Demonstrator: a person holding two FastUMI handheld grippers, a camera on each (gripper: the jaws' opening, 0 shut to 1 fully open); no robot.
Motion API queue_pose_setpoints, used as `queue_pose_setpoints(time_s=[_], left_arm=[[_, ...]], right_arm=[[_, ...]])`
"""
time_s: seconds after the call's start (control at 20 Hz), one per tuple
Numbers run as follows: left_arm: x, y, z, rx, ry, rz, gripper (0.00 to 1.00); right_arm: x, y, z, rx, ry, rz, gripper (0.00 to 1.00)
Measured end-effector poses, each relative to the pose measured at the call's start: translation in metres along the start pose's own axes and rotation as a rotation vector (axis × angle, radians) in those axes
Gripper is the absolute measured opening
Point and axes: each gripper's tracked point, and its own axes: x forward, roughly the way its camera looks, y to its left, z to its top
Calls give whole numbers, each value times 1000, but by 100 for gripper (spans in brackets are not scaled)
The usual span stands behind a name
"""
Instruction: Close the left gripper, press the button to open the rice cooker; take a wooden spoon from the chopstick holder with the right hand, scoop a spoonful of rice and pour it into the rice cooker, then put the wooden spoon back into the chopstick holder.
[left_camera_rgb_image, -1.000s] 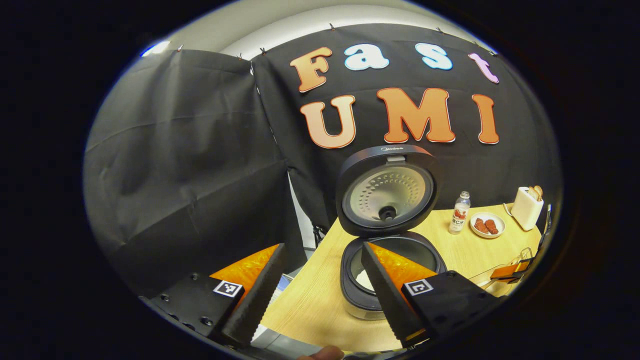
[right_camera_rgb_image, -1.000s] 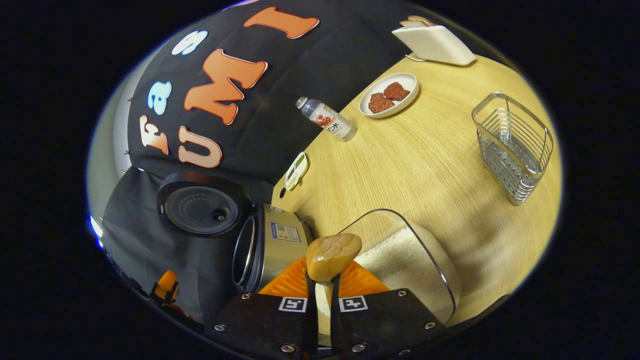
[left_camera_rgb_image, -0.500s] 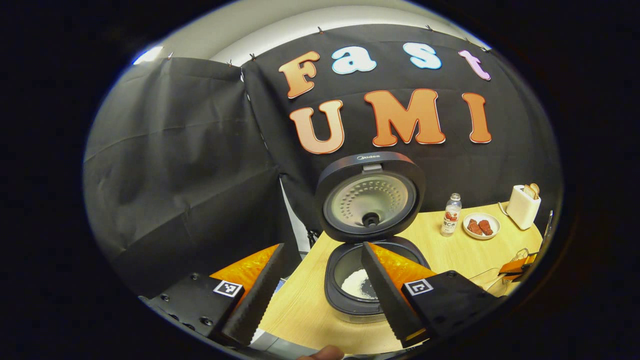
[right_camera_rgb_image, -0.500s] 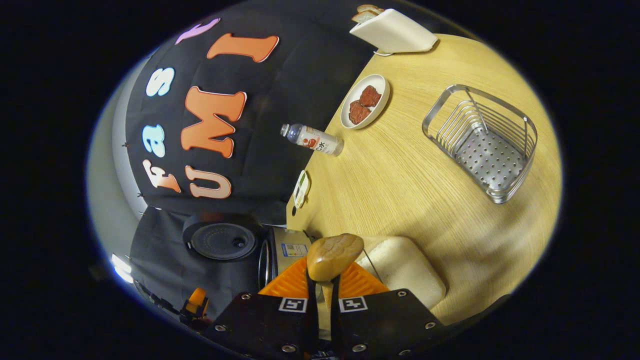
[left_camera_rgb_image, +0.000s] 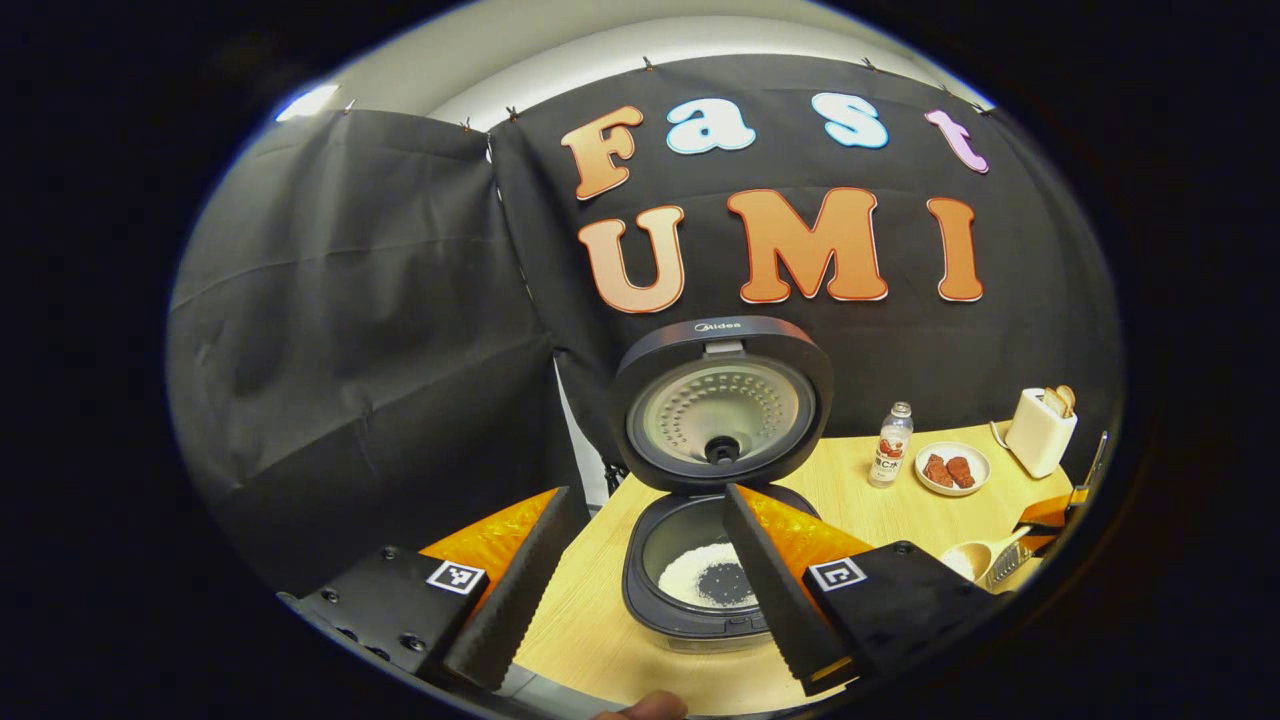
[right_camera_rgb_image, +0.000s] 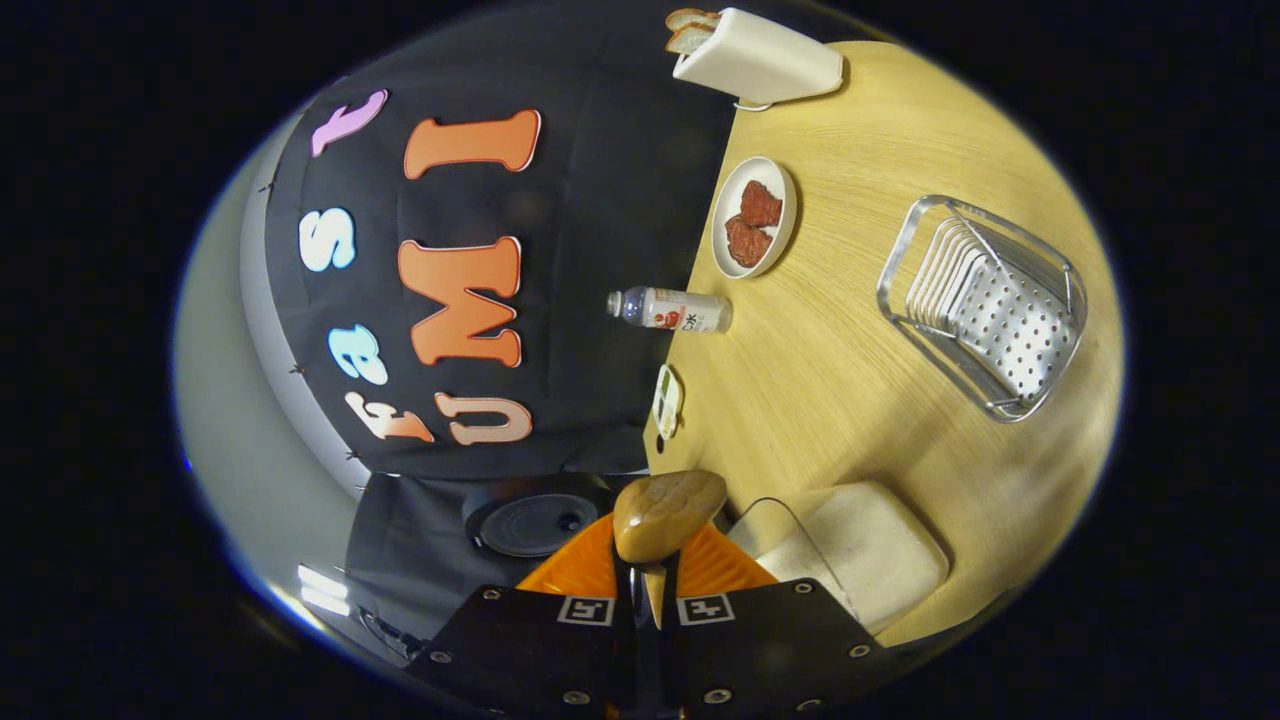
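The black rice cooker (left_camera_rgb_image: 700, 600) stands open on the table, its lid (left_camera_rgb_image: 722, 405) upright and white rice lying in the pot. My left gripper (left_camera_rgb_image: 650, 497) hangs in front of it, open, nothing between its fingers. My right gripper (right_camera_rgb_image: 648, 578) is shut on the handle of the wooden spoon (right_camera_rgb_image: 668, 513), whose bowl sticks out past the fingertips; no rice shows on the side I see. This view is rolled onto its side. The clear rice box (right_camera_rgb_image: 860, 558) lies just right of the spoon. The wire chopstick holder (right_camera_rgb_image: 985, 310) stands farther off, with nothing in it.
On the wooden table (right_camera_rgb_image: 830, 380) stand a small bottle (right_camera_rgb_image: 675, 310), a white plate (right_camera_rgb_image: 752, 215) with red pieces, and a white toaster (right_camera_rgb_image: 755, 58). The cooker lid (right_camera_rgb_image: 535, 522) shows left of the spoon. The bottle (left_camera_rgb_image: 888, 457) and plate (left_camera_rgb_image: 952, 468) sit right of the cooker.
My right gripper has rolled further over with the spoon, and the cooker body has slid out of its view. In the left gripper view the cooker has shifted left, showing more rice in the pot.
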Motion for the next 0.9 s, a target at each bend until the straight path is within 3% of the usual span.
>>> queue_pose_setpoints(time_s=[0.45,0.9], left_arm=[[-18,51,-16,-74,-2,95,100],[-38,112,-37,-113,15,209,97]], right_arm=[[56,78,-35,103,105,118,9],[126,120,-88,65,206,137,9]])
